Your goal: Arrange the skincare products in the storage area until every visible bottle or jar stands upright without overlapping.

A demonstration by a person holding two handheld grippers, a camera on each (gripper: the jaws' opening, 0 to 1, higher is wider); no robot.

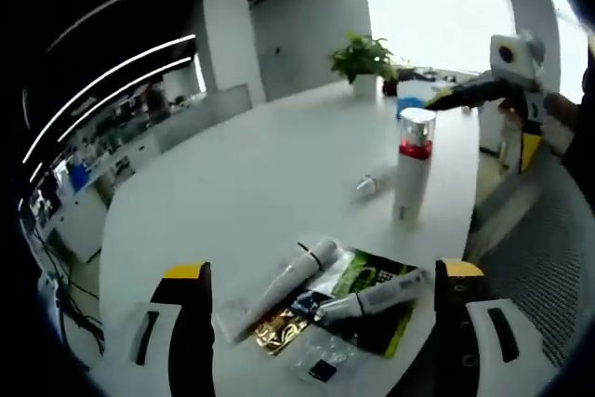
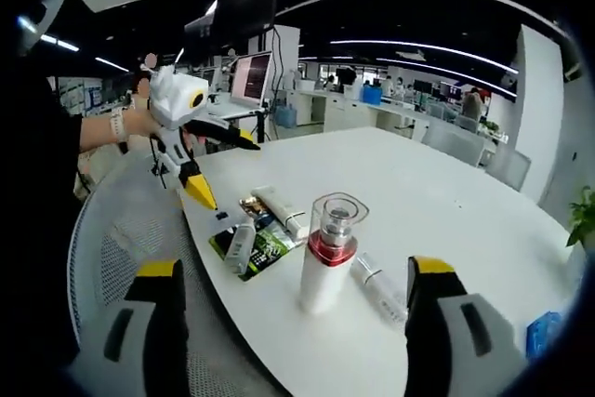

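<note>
White bottle point(image 1: 412, 166) with red band and clear cap, white tubes point(image 1: 279, 287) on green-black packet point(image 1: 376, 297), white table point(image 1: 251, 174)

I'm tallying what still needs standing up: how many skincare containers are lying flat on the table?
3. A white tube and a second tube lie across the sachets at the near edge; a small bottle lies beside the upright pump bottle. More may be hidden.

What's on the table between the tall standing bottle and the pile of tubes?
In the left gripper view, between the standing bottle and the tubes, one small bottle lies on its side; the rest is bare table.
</note>
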